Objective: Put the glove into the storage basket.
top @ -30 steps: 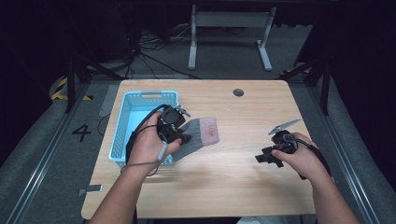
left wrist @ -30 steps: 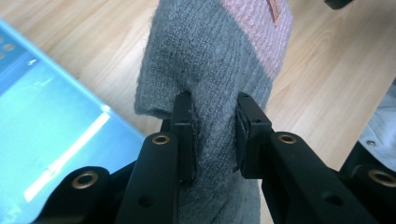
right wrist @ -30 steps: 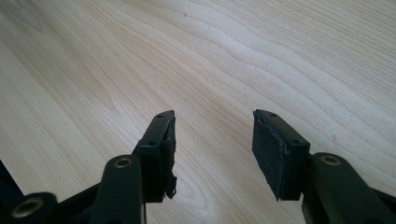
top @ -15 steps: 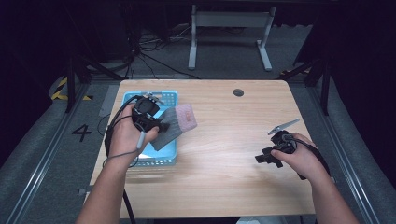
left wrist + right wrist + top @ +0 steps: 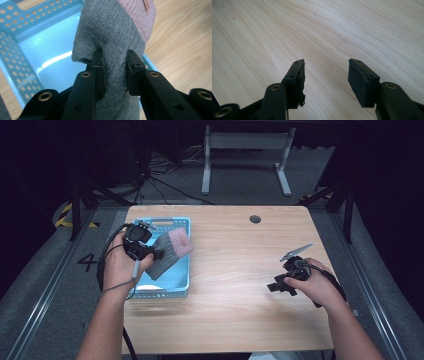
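Observation:
A grey knitted sock with a pink toe (image 5: 170,251) (image 5: 117,32) hangs over the blue plastic basket (image 5: 176,282) (image 5: 22,42) at the table's left. My left gripper (image 5: 156,254) (image 5: 114,67) is shut on the sock's grey part, the fabric bunched between the two jaws. The pink end points toward the table's middle, past the basket's right rim. My right gripper (image 5: 276,287) (image 5: 325,72) rests low over bare wood at the right side, open, with nothing between its jaws.
The wooden table (image 5: 235,270) has a dark round hole (image 5: 255,219) near its far edge. A white metal stand (image 5: 245,155) and cables lie on the floor beyond. The basket's shiny bottom (image 5: 50,65) lies under the sock.
My left gripper has carried the sock leftward, from the table's middle to over the basket. The right gripper has stayed in place.

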`<state>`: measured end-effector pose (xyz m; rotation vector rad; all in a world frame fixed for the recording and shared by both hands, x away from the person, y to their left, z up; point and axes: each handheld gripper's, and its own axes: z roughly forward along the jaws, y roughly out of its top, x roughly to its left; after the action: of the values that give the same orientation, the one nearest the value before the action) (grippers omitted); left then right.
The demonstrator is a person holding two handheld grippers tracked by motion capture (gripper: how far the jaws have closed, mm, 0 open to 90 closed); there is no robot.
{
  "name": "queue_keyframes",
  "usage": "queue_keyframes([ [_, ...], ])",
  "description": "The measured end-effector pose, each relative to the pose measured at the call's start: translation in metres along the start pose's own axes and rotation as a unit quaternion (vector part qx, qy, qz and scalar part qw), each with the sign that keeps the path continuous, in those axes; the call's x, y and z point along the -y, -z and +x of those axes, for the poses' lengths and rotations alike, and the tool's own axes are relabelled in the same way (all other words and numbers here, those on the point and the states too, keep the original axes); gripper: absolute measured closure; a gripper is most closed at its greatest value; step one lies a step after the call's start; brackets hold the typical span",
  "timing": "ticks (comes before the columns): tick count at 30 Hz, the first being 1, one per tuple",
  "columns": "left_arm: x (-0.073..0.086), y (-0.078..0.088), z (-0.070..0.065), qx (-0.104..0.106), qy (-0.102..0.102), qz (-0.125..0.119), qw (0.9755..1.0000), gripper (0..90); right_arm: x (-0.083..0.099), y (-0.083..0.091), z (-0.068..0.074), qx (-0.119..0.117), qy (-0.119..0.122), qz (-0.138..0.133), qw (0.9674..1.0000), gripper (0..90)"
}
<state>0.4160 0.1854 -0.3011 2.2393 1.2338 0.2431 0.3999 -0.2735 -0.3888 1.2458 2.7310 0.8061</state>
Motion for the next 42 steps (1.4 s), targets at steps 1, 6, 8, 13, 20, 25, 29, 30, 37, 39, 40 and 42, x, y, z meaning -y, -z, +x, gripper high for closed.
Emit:
queue_keyframes([
  [1,0.001,-0.001,0.002,-0.003,0.003,0.002,1.0000,72.7,0.000,-0.001,0.001,-0.001,0.000,0.001,1.0000,47.9],
  [6,0.006,-0.010,0.020,-0.006,0.027,0.010,0.9996,72.7,0.000,-0.001,0.002,-0.001,0.002,0.003,1.0000,47.7],
  [8,0.009,-0.015,0.028,-0.004,0.037,0.017,0.9992,72.7,0.001,-0.001,0.002,0.000,0.004,0.003,1.0000,47.6],
  [13,0.013,-0.034,0.045,0.002,0.057,0.038,0.9976,72.6,0.003,-0.001,0.003,0.002,-0.001,0.004,1.0000,46.9],
  [20,0.017,-0.061,0.062,0.013,0.069,0.069,0.9952,72.3,0.006,-0.002,0.002,0.007,-0.004,0.004,1.0000,46.7],
  [25,0.021,-0.082,0.067,0.010,0.059,0.099,0.9933,71.9,0.007,-0.002,0.004,0.005,0.000,0.003,1.0000,46.5],
  [29,0.025,-0.092,0.071,0.019,0.067,0.101,0.9925,70.6,0.007,0.000,0.003,0.004,0.000,-0.001,1.0000,46.4],
  [30,0.026,-0.095,0.072,0.019,0.070,0.097,0.9926,69.6,0.008,0.001,0.003,0.006,0.000,-0.002,1.0000,46.2],
  [37,0.027,-0.096,0.069,-0.023,0.078,0.097,0.9920,42.9,0.008,0.003,0.003,0.004,-0.002,-0.007,1.0000,45.9],
  [39,0.026,-0.091,0.064,-0.034,0.070,0.087,0.9932,38.9,0.007,0.004,0.003,0.004,-0.002,-0.007,1.0000,45.6],
  [40,0.026,-0.087,0.061,-0.034,0.065,0.081,0.9940,39.2,0.007,0.003,0.003,0.005,-0.001,-0.008,1.0000,45.4],
  [42,0.024,-0.079,0.051,-0.038,0.055,0.064,0.9957,38.5,0.006,0.003,0.002,0.005,0.001,-0.007,1.0000,45.2],
])
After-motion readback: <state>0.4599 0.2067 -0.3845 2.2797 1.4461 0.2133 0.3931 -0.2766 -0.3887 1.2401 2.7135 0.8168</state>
